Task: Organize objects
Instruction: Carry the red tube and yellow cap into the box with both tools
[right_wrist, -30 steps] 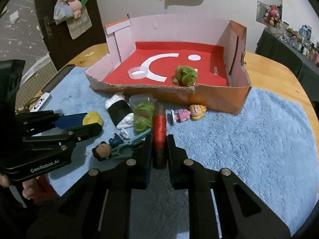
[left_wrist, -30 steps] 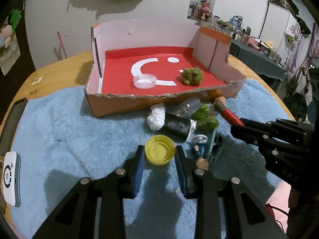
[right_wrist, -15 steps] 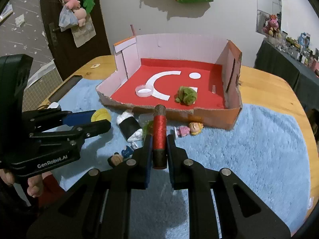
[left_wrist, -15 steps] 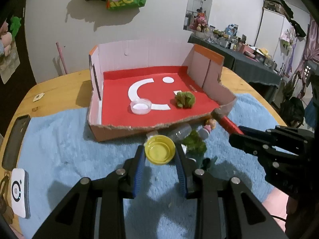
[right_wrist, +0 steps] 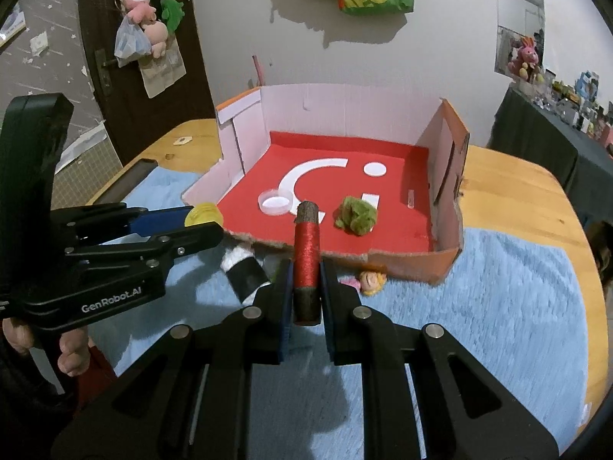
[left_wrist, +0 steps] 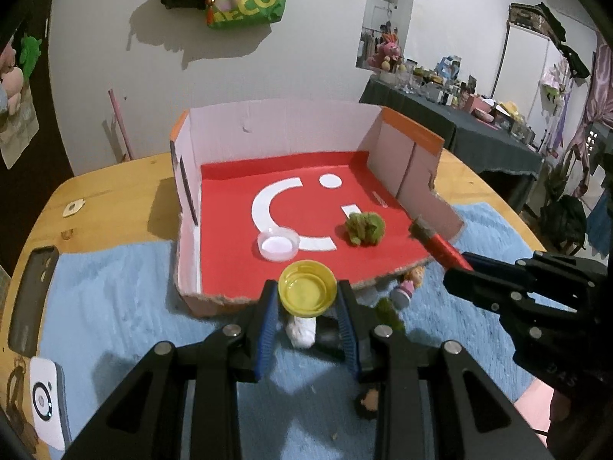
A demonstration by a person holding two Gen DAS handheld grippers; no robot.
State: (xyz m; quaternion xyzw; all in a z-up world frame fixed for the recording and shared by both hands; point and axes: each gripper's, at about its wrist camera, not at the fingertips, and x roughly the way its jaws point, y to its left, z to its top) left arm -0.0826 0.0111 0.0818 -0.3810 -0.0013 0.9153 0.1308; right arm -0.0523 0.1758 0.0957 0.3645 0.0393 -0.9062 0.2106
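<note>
My left gripper [left_wrist: 307,294] is shut on a yellow lid [left_wrist: 307,292] and holds it in the air over the front edge of the red-floored cardboard box [left_wrist: 367,130]. My right gripper [right_wrist: 305,276] is shut on a red thread spool [right_wrist: 306,257], raised before the box's front wall [right_wrist: 413,264]. In the box lie a clear lid [left_wrist: 278,244] and a green leafy clump [left_wrist: 364,228]. A black-and-white roll [right_wrist: 245,272] and a small doll [right_wrist: 369,281] lie on the blue towel [right_wrist: 498,306] before the box.
A phone [left_wrist: 32,299] and a white device [left_wrist: 46,402] lie at the left of the wooden table [left_wrist: 107,199]. More small toys [left_wrist: 402,291] lie under my left gripper, partly hidden. A cluttered dark table [left_wrist: 479,122] stands at the back right.
Both grippers have risen from the towel with the yellow lid and the red spool and moved forward toward the box.
</note>
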